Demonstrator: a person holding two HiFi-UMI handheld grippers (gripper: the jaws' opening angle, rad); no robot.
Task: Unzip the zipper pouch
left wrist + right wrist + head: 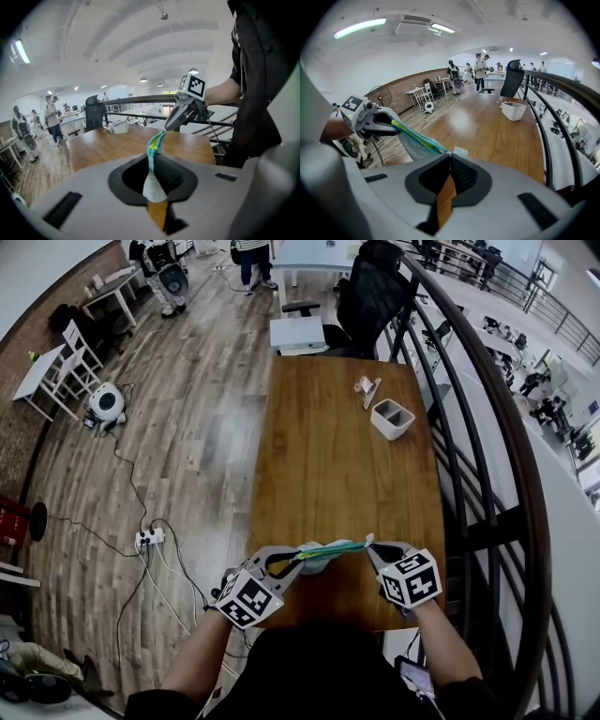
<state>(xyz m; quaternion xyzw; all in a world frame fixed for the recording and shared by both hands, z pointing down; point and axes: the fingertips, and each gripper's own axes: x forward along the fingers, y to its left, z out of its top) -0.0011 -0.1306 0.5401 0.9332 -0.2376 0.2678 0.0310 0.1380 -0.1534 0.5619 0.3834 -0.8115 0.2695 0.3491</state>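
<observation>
1. A person holds 2 grippers over the near end of a brown wooden table point(328, 474).
2. The zipper pouch point(323, 555) is up in the air between the 2 grippers, just above the near edge of the table.
3. The pouch is pale grey-blue. A green and yellow zipper point(412, 133) runs along its top.
4. The left gripper point(281, 565) pinches the left end of the pouch. In the left gripper view its jaws are almost together, and the thin cloth of the pouch is squeezed between them.
5. The right gripper point(371, 545) pinches the other end. In the right gripper view its jaws are pressed tight together, right at the end of the zipper.
6. A little white tab point(460, 151) pokes out just above the right gripper's jaws. It is too small to tell if it is the zipper's pull.
7. The pouch is pulled straight and tight between both grippers.
8. A white box point(393, 418) with 2 spaces inside stands near the far end of the table. A small thing lies just past it, too small to make out.
9. A black chair point(370, 296) stands behind the far end of the table.
10. A dark railing point(478, 529) runs along the right side of the table.
11. The wooden floor point(197, 409) is on the left side, with cords and a white power strip point(148, 539) on it.
</observation>
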